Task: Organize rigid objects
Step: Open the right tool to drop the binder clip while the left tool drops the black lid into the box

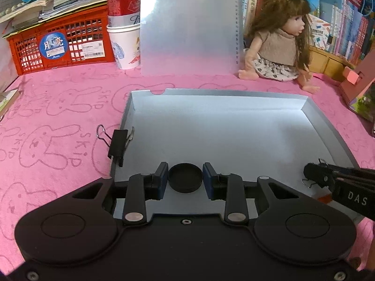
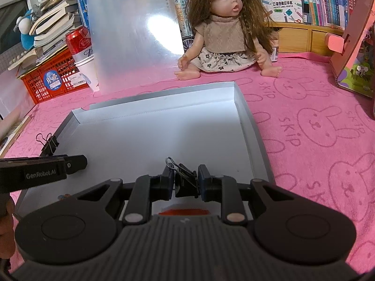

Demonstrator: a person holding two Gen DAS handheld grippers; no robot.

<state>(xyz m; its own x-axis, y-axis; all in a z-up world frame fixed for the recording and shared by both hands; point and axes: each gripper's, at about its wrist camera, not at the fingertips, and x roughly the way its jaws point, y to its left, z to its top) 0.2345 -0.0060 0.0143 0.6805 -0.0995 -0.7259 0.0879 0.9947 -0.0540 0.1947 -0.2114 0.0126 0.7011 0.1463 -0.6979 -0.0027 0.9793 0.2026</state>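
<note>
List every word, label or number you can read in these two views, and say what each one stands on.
"SKIP": printed beside the rabbits on the pink cloth.
"GenRobot.AI": on the left gripper.
"DAS": on the right gripper.
"POCKET LABEL PRINTER": on the white box on the shelf.
"月亮" and "Moon": on the round blue sticker on the red crate.
Book spines, the crate's white label and the red can's print: too small or blurred.

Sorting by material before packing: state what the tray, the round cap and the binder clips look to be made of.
Tray: probably silver-coated cardboard, with folded corners and a matte sheen.
Round cap: likely black plastic, dull and moulded.
Binder clip on the tray wall: black painted metal with wire handles.
Binder clip in the right jaws: looks the same.
</note>
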